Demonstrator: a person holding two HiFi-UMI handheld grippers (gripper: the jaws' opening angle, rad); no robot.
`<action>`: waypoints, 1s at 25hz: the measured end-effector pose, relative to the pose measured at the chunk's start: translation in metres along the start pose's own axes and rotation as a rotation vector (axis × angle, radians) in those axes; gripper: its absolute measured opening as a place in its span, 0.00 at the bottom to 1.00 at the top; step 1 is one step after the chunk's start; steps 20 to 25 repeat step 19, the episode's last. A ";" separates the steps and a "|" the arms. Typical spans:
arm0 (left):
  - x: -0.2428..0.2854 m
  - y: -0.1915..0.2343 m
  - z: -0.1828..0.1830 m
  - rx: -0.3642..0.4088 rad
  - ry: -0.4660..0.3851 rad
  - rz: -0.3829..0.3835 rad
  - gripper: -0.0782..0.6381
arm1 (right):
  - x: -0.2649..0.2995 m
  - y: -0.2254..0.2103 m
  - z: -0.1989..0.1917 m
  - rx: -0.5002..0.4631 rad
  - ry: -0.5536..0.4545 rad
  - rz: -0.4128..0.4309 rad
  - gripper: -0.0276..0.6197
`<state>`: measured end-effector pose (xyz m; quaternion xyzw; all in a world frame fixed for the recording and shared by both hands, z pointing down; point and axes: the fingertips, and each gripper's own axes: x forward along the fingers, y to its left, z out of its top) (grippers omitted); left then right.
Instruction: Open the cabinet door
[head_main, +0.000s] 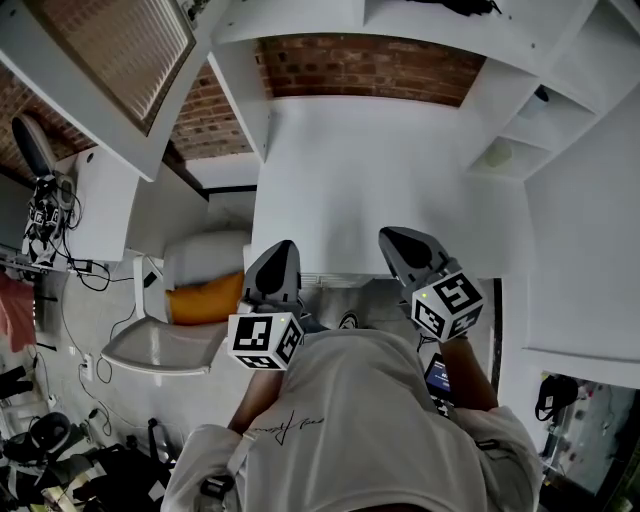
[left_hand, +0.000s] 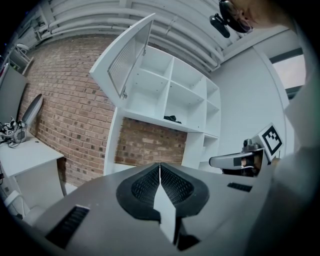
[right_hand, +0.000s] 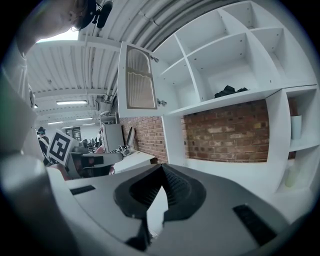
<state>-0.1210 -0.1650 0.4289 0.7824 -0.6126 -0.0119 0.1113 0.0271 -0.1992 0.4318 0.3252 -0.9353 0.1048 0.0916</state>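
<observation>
at the cabinet's (left_hand: 192, 107) upper left, the door (left_hand: 127, 55) stands swung open, long axis upright, free edge toward the room. the right gripper view shows its panel squarely, the left gripper view obliquely. left gripper (left_hand: 160, 169) and right gripper (right_hand: 161, 172): jaws clenched, empty.

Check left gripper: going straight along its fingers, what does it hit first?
Nothing near. The left gripper, fingers shut and empty, aims into the recess below the shelves; likely first contact is the white counter or the brick back wall just above it. Depth unclear.
</observation>
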 end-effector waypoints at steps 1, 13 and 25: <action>0.000 0.000 0.000 -0.004 0.000 -0.001 0.13 | 0.000 0.001 0.001 -0.001 -0.002 0.002 0.08; 0.000 0.002 0.016 0.008 -0.032 -0.007 0.13 | 0.013 0.016 0.024 -0.079 -0.003 0.082 0.08; -0.002 0.008 0.015 0.018 -0.050 0.007 0.13 | 0.016 0.017 0.026 -0.091 -0.011 0.105 0.08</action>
